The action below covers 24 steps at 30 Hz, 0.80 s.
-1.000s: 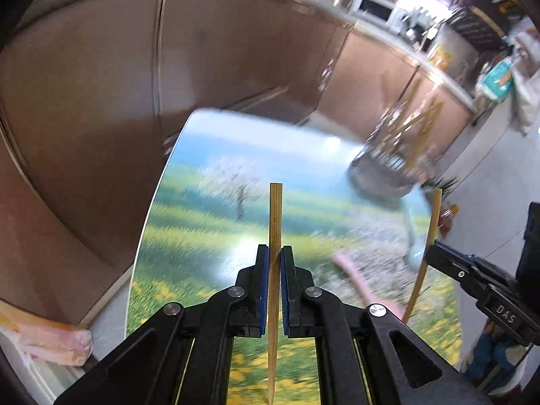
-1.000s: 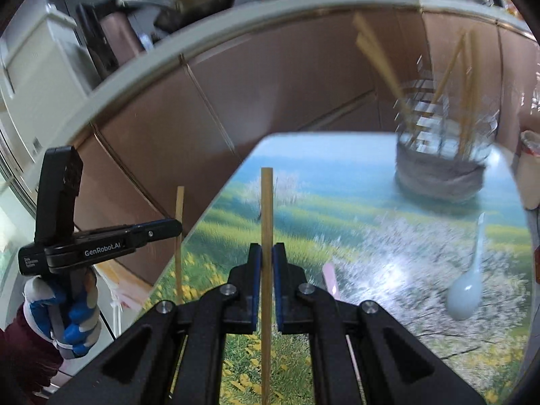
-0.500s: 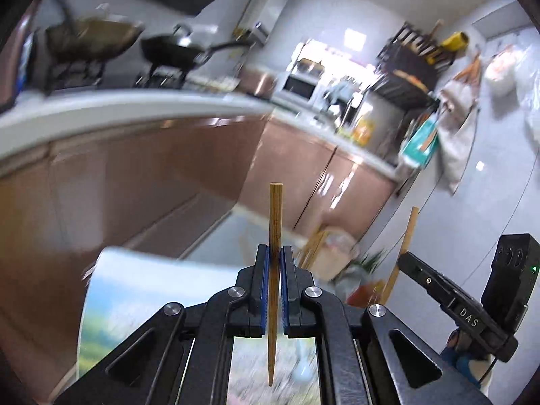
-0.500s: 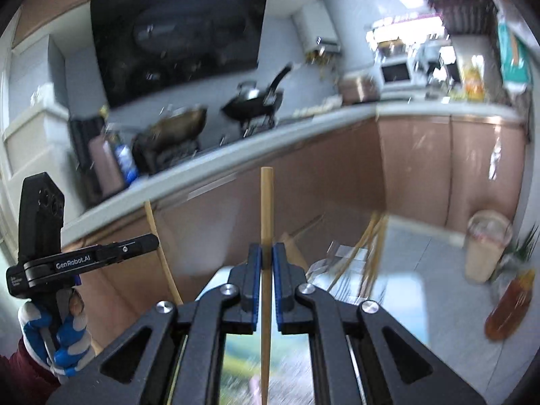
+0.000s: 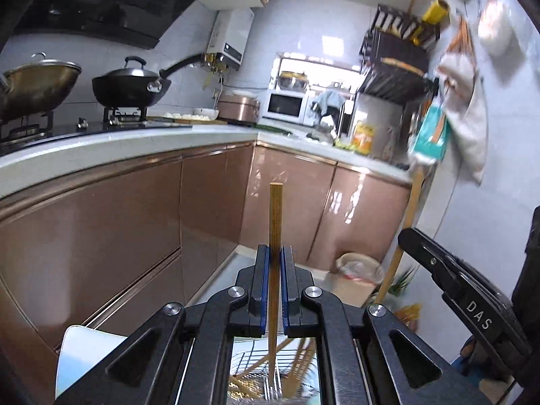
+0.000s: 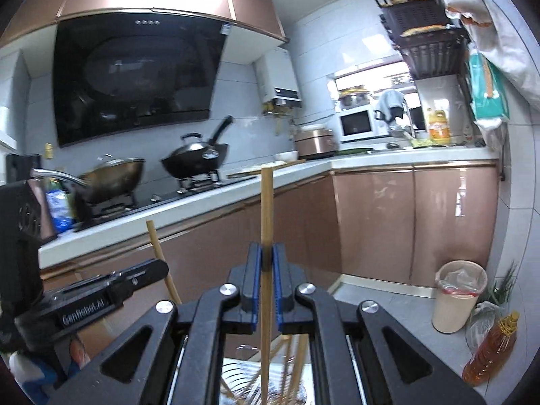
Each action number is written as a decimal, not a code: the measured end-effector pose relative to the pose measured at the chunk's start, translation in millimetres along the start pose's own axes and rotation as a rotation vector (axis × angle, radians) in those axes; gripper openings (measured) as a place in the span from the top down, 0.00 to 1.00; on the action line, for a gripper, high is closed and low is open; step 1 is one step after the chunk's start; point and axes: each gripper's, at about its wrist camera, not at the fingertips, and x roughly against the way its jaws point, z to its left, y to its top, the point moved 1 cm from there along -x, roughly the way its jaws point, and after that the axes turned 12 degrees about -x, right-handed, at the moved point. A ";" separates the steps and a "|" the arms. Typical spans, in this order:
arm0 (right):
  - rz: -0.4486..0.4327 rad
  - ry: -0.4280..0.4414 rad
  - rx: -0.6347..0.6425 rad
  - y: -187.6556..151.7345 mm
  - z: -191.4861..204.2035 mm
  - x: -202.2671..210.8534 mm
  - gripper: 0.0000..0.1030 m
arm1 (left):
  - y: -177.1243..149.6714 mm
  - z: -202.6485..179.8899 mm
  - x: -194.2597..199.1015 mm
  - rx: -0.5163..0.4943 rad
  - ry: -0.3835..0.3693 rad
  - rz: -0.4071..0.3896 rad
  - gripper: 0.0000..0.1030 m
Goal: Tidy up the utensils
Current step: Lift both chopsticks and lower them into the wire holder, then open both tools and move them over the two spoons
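Above the wire basket: both grippers hang in the air over it, each one holding a single chopstick.
Left gripper: its two blue pads are squeezed tight on a wooden chopstick.
Left chopstick: it stands straight up between the pads. Its flat top sticks up in front of the brown cupboards. Its low end points down at the basket.
Right gripper: its pads are pinched tight on another wooden chopstick.
Right chopstick: it stands upright too. Its top reaches as high as the white counter in the right wrist view. Its low end goes down among the sticks in the basket.
Wire basket: it sits right under both grippers, on the table with the picture top. More wooden chopsticks lean in it at many angles. They look blurry.
How the grippers sit: they are side by side. In the left wrist view the right gripper shows at the right edge, with its stick leaning. In the right wrist view the left gripper shows at the left edge, and a gloved hand holds it.
Kitchen behind: a black wok and a metal wok sit on the stove. A white microwave is on the far counter.
On the floor: a pale bin with a bag in it, and a bottle of brown oil near it.
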 end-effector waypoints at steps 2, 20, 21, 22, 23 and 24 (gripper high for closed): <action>0.003 -0.013 -0.006 -12.5 -9.0 -10.8 0.94 | -8.6 -0.8 -13.4 -0.011 0.012 0.008 0.94; 0.089 -0.073 -0.011 -85.5 -36.2 -24.4 0.93 | -55.9 -3.0 -35.6 -0.052 0.068 0.087 0.93; 0.094 -0.071 -0.010 -84.8 -34.9 -23.6 0.92 | -56.6 -2.2 -33.1 -0.052 0.068 0.091 0.90; 0.096 -0.070 -0.010 -84.3 -33.3 -21.1 0.92 | -56.6 -1.1 -29.3 -0.052 0.069 0.091 0.85; 0.096 -0.073 -0.006 -82.8 -31.1 -16.9 0.92 | -55.9 -0.7 -26.4 -0.051 0.071 0.090 0.81; 0.096 -0.073 -0.004 -81.4 -29.2 -13.9 0.92 | -55.1 0.4 -20.5 -0.049 0.073 0.085 0.75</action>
